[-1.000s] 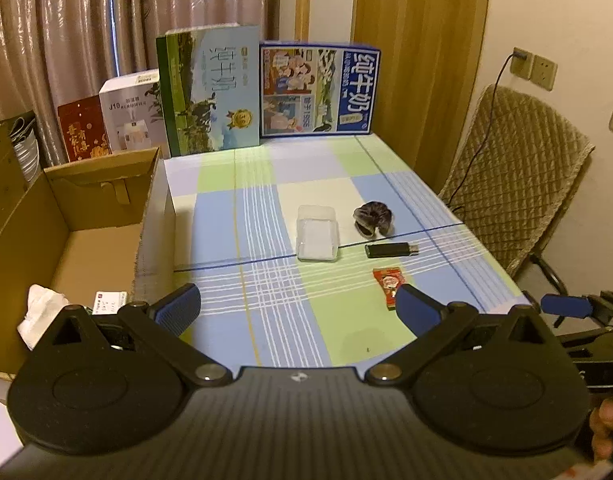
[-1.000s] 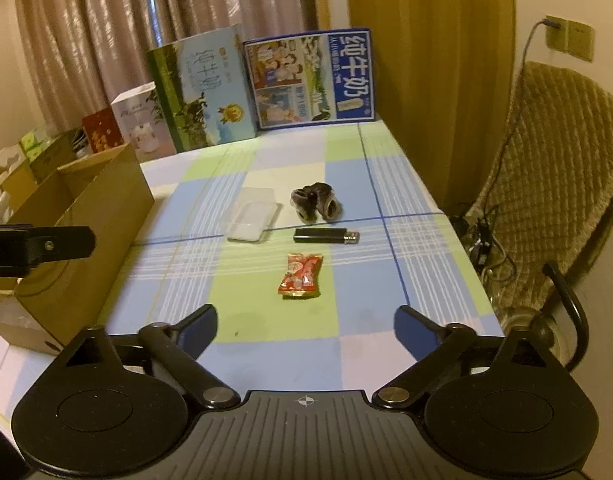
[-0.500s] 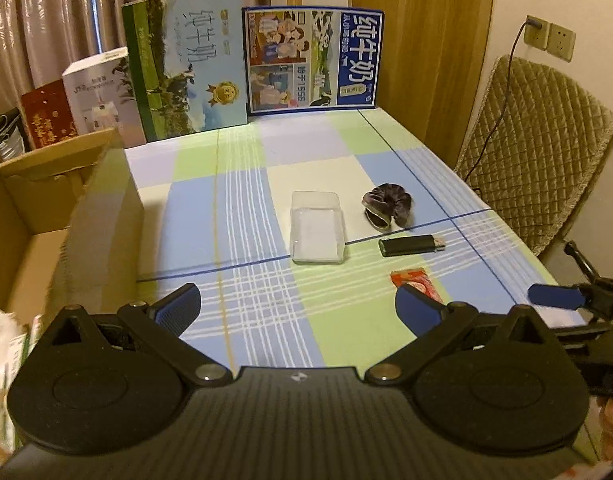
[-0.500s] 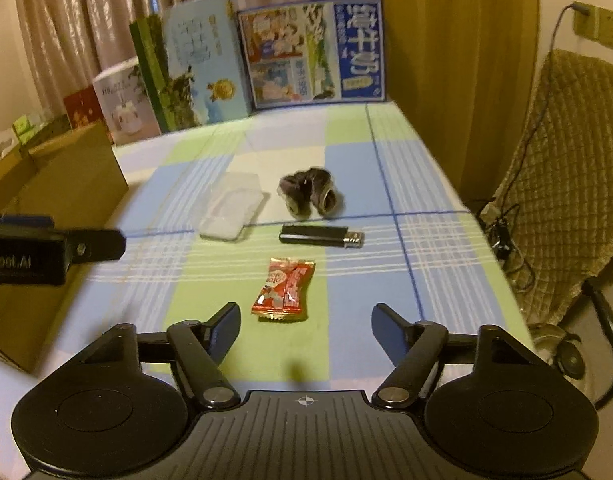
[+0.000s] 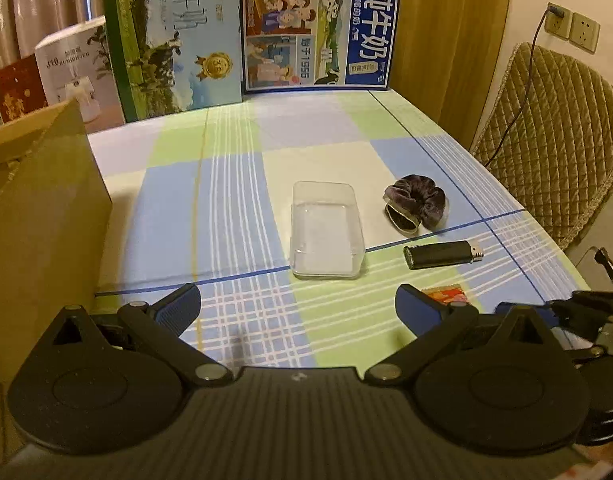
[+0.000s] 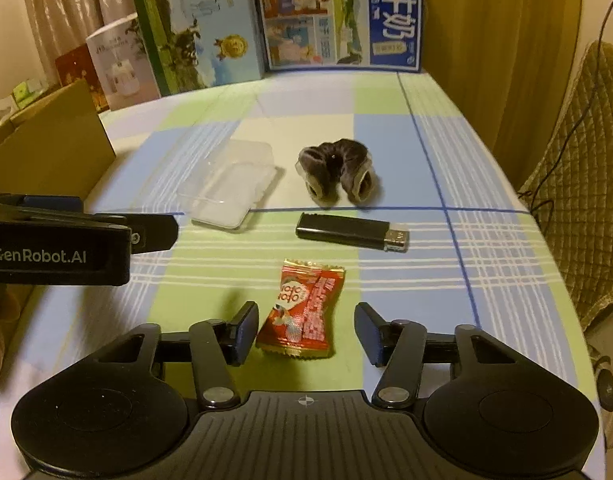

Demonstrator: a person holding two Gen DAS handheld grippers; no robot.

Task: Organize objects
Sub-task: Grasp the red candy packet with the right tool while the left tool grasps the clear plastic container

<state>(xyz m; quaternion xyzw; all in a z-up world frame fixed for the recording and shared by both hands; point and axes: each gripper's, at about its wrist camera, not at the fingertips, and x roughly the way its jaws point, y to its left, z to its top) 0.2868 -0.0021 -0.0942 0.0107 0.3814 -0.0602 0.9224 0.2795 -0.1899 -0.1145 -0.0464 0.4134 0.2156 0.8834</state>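
On the checked tablecloth point(image 6: 386, 96) lie a clear plastic box point(image 6: 230, 186), a dark scrunchie point(image 6: 336, 174), a black lighter point(image 6: 348, 232) and a red candy wrapper point(image 6: 302, 314). From the lighter, the scrunchie sits at 12 o'clock, the box at 10 and the candy at 6, all apart. Milk cartons point(image 5: 318, 32) stand along the far edge, a cardboard box point(image 5: 38, 208) is at 9 o'clock and a padded chair point(image 5: 554, 136) at 3. Nothing lies between the candy and the right gripper point(image 6: 304, 334)

The right wrist view shows the whole candy; in the left view only its top edge point(image 5: 446, 294) peeks past a finger, with the right gripper's tip point(image 5: 586, 308) at 4 o'clock

The right gripper is moderately open, fingers on either side of the candy, not touching it. The left gripper point(image 5: 296, 306) is spread wide, holding nothing
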